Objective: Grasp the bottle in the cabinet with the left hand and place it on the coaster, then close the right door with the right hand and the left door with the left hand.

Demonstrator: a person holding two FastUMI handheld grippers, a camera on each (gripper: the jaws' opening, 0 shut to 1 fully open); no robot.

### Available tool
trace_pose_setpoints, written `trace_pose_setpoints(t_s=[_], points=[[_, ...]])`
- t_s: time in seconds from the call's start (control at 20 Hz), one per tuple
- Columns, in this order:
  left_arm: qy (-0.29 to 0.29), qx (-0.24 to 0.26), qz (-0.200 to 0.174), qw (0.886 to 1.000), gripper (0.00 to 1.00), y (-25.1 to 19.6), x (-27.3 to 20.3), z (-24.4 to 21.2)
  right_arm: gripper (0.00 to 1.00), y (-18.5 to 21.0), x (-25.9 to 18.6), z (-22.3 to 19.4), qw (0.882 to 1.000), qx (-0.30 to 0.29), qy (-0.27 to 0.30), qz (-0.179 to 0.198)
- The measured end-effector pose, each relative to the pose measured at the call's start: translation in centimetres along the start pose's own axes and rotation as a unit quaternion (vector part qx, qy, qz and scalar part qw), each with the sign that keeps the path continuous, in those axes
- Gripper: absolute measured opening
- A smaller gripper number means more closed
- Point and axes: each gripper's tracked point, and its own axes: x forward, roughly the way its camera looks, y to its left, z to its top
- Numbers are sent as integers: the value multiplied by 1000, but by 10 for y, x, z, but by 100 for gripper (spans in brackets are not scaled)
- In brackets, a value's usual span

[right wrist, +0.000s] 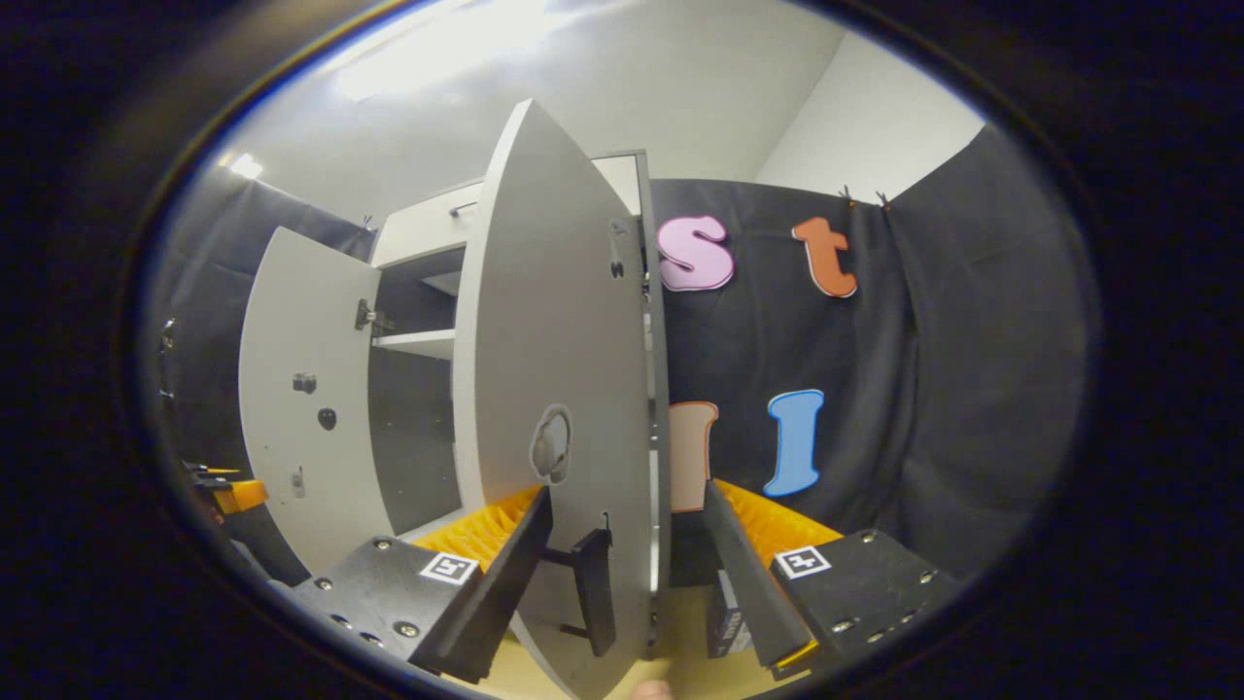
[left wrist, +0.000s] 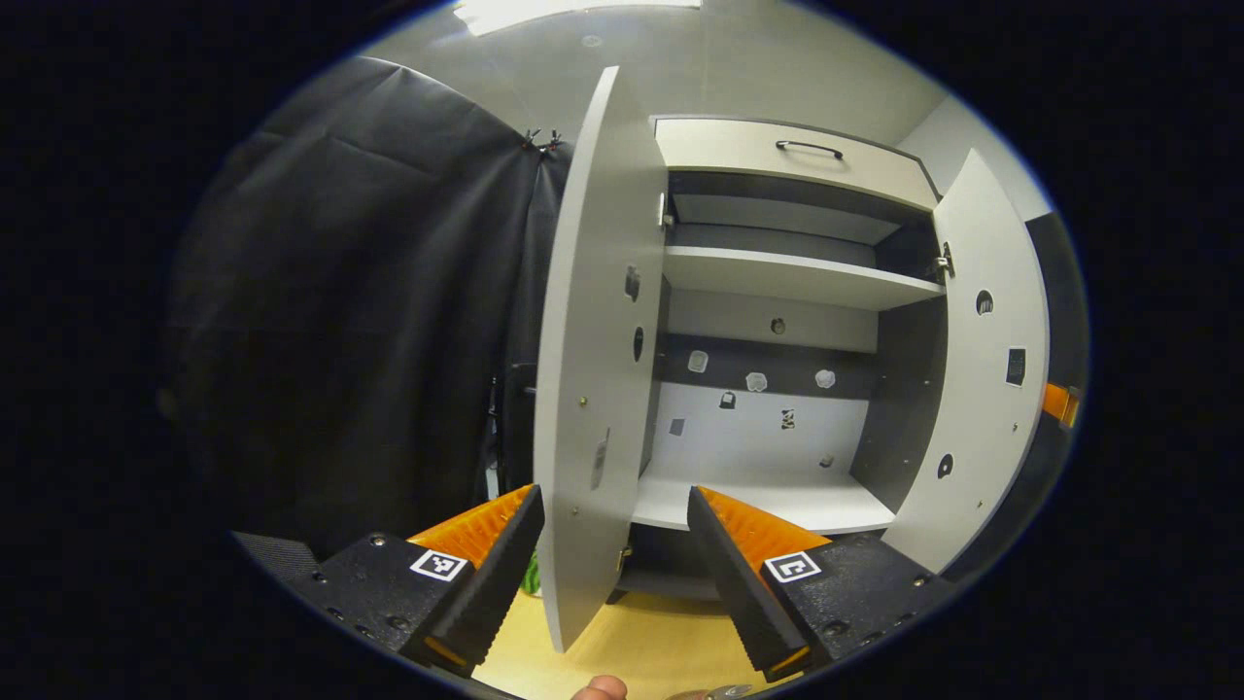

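Note:
The cabinet [left wrist: 777, 277] stands with both doors swung out, and its lower shelf [left wrist: 768, 504] is bare. My left gripper [left wrist: 619, 583] is open, and the left door [left wrist: 583, 389] stands edge-on between its fingers, nearer the left one. A green sliver [left wrist: 532, 576] peeks out behind that door's lower edge; what it is I cannot tell. My right gripper [right wrist: 632, 583] is open around the right door [right wrist: 564, 369], whose black handle [right wrist: 593, 588] sits between the fingers. The right door [left wrist: 982, 369] hangs at the far side of the left gripper view.
A drawer with a dark handle [left wrist: 809, 148] tops the cabinet. The wooden tabletop [left wrist: 641, 651] lies below the doors. A small dark box [right wrist: 727, 614] sits by my right gripper's right finger. Black cloth [left wrist: 369, 321] hangs to the left of the cabinet.

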Motion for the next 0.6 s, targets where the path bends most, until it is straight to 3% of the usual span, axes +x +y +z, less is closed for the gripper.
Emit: trace_pose_setpoints(t_s=[0.35,0.4,0.45,0.6], points=[[1,1,54,999,95,42,-6,-14,92,18,18,1,1000,11,-1,5],[1,-1,60,998,91,48,-7,-15,95,20,20,0,1000,12,-1,6],[1,-3,63,998,95,52,-8,-15,95,24,22,0,1000,14,-1,8],[-1,-7,70,998,95,61,-5,-16,95,36,29,-1,1000,16,-1,14]])
